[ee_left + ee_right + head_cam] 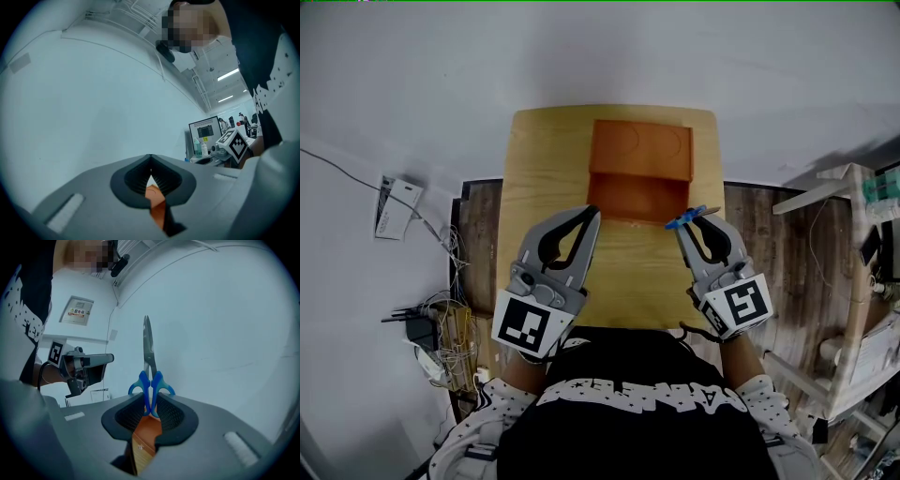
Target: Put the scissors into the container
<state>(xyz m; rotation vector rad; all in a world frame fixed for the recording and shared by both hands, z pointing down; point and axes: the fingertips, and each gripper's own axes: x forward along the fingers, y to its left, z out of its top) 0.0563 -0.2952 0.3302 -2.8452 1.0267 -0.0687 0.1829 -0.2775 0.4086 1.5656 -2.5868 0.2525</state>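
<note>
The right hand-held gripper [151,401] is clamped tight on the blue handles of the scissors [149,357] — the blades, closed together, stick straight out beyond its tips. To its left, the left hand-held gripper [589,220] has its jaws pressed together with nothing between them. Just past both sets of tips sits the orange container [639,150] on the wooden desk [544,169] — the scissors are held at its near right corner, not yet inside it.
</note>
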